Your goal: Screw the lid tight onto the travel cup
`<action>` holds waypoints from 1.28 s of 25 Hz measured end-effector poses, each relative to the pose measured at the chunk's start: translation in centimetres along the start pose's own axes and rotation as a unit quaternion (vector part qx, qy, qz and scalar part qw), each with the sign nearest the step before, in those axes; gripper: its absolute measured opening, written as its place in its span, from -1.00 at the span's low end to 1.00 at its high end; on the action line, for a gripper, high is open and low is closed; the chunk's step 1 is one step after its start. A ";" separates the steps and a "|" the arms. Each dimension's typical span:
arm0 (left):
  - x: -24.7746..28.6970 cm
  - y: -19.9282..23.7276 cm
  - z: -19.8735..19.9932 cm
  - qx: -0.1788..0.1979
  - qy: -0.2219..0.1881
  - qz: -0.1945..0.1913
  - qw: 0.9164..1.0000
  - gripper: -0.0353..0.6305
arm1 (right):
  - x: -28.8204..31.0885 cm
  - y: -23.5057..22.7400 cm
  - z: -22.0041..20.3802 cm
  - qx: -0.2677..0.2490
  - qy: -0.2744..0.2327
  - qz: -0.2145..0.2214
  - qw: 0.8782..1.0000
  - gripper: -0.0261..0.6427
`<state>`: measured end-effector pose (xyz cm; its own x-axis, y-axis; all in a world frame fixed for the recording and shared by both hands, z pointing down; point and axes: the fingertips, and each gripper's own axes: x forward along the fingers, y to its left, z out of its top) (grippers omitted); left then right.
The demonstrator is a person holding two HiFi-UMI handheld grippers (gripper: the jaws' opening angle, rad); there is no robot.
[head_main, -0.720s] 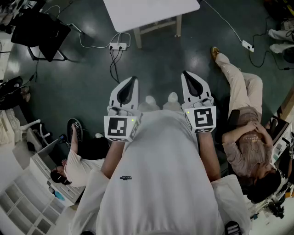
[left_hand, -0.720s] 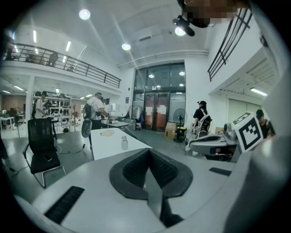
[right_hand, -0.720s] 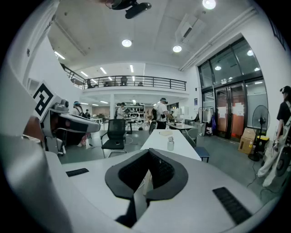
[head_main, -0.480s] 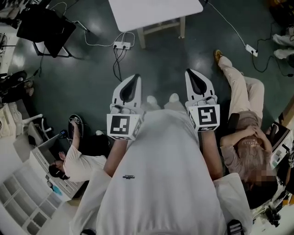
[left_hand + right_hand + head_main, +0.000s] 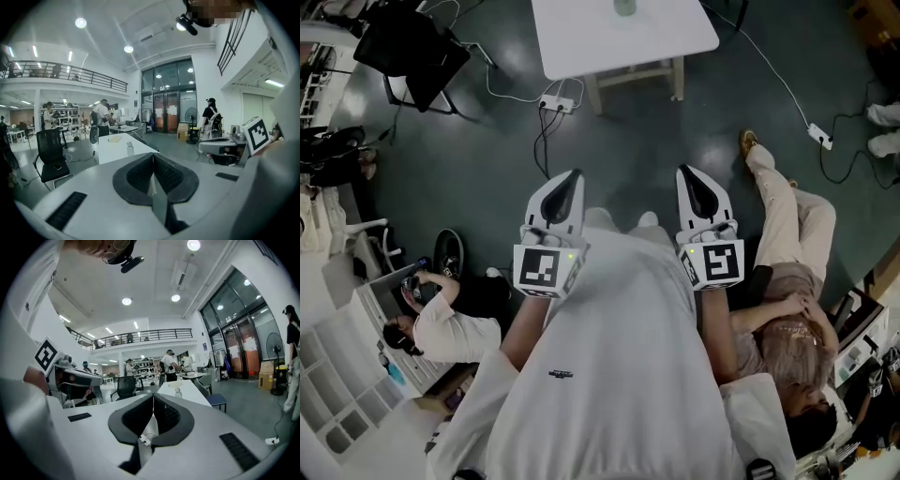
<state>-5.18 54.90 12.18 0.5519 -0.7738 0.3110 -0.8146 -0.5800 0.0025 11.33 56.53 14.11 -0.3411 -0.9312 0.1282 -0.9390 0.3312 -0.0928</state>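
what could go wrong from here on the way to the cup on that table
1. The power strip and its cables lie on the floor between the person and the white table: a likely trip hazard.
2. The seated person's leg stretches out at the right, near that path.
3. The left tongs and right tongs are both shut and empty; unless opened first, they could knock the cup over.
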 end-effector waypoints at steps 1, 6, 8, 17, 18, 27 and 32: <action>0.2 -0.3 0.0 0.000 0.000 -0.001 1.000 -0.88 | -0.2 -0.5 -0.1 -0.001 -0.002 -0.001 1.000 -0.92; 1.3 -1.0 -0.2 0.003 0.006 -0.006 1.000 -0.88 | -0.3 -1.5 0.0 -0.003 -0.009 -0.002 1.000 -0.92; 2.1 -0.8 -0.3 -0.001 0.008 -0.006 1.000 -0.88 | 0.2 -1.9 -0.1 -0.008 -0.004 -0.002 1.000 -0.92; 8.3 3.0 -0.1 -0.026 0.001 -0.021 0.999 -0.88 | 7.3 -2.8 -0.2 -0.033 0.021 0.009 0.999 -0.92; 9.3 3.7 0.3 -0.029 0.000 -0.023 0.999 -0.88 | 8.4 -3.0 -0.1 -0.036 0.024 0.013 0.999 -0.92; 19.2 15.3 5.8 -0.044 -0.027 -0.025 0.998 -0.88 | 23.7 -5.3 3.2 -0.054 0.040 0.018 0.998 -0.92; 25.1 20.8 8.8 -0.035 -0.037 -0.052 0.997 -0.88 | 31.5 -7.6 5.0 -0.060 0.044 -0.006 0.997 -0.92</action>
<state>-6.69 21.21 11.64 0.6429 -0.7290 0.2352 -0.7619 -0.6403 0.0979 7.94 23.87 13.89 -0.3276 -0.9201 0.2148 -0.9398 0.3408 0.0265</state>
